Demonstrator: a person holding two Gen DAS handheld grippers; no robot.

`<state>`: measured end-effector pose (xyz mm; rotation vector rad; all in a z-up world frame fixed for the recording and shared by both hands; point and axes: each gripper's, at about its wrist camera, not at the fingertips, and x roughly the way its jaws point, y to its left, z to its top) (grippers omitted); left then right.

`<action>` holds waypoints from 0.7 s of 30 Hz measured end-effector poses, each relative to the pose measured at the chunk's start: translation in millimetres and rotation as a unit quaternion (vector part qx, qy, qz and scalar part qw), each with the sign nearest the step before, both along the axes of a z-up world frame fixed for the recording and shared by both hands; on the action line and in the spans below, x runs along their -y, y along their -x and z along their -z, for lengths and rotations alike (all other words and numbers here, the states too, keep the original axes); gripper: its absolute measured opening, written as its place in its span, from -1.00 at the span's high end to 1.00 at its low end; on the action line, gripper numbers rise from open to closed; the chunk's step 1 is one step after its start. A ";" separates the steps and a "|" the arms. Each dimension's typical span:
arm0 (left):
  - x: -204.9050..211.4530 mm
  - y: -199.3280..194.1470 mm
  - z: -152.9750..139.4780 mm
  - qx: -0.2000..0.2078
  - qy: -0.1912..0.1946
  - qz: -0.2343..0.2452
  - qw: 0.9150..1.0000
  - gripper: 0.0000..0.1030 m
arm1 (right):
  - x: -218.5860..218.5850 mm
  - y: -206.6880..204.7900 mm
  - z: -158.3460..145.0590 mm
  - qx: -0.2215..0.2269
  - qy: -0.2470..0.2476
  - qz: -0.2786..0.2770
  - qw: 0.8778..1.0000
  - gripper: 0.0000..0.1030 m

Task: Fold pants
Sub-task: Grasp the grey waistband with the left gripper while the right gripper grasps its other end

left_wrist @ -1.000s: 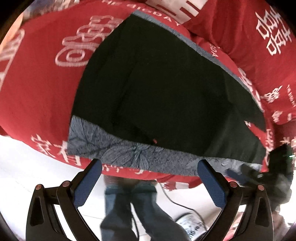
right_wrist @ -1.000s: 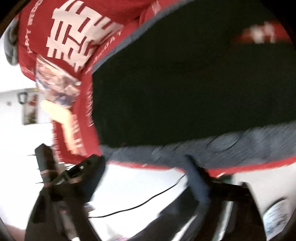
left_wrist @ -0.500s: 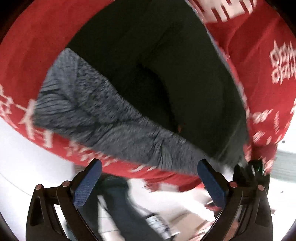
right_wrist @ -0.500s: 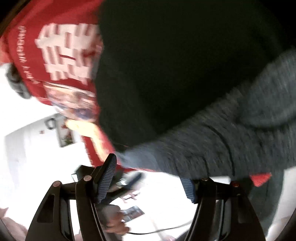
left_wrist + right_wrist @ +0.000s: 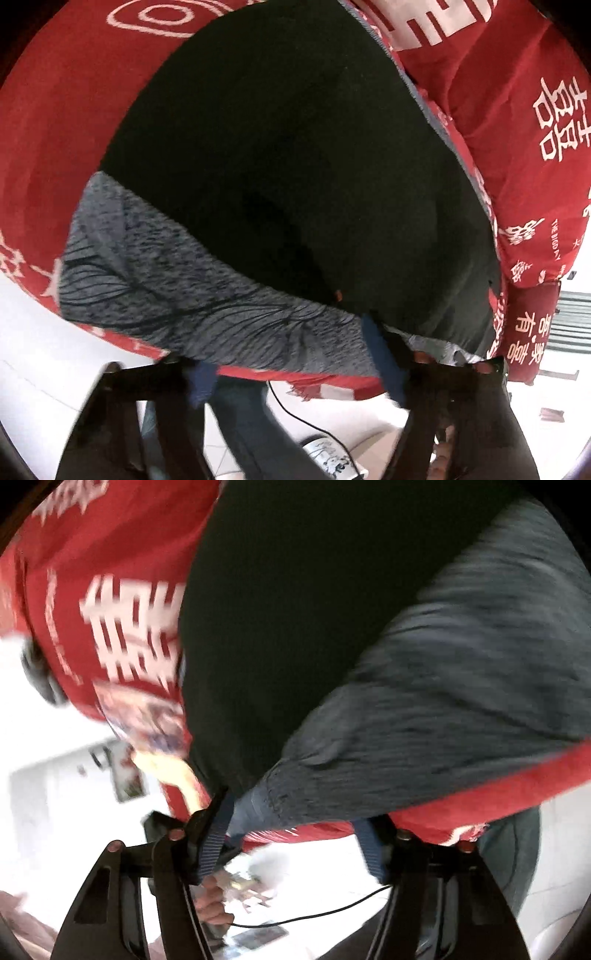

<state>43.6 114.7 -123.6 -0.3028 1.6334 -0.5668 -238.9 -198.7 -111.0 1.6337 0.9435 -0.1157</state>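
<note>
Dark green-black pants (image 5: pixel 295 155) with a heathered grey waistband (image 5: pixel 207 295) are lying flat on a red printed bedspread (image 5: pixel 55 147). The left gripper (image 5: pixel 295 365) and right gripper (image 5: pixel 291 842) are closing their jaws, half-open, around the waistband's near edge; whether either is gripping yet, I cannot tell. The grasping step is under way; next, both likely need a firm pinch before lifting to fold.
</note>
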 end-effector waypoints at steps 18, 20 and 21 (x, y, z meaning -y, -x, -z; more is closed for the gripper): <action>32.6 -38.0 -102.4 0.058 -0.007 0.003 0.998 0.39 | 78.0 -75.6 -104.0 0.020 0.078 -0.084 0.993 0.83; 52.9 -59.7 -121.8 0.091 0.006 0.001 0.996 0.39 | 102.3 -105.8 -115.9 0.027 0.084 -0.110 0.990 0.83; 66.9 -75.4 -130.9 0.111 0.012 0.003 0.994 0.38 | 112.1 -120.3 -119.9 0.030 0.086 -0.120 0.989 0.83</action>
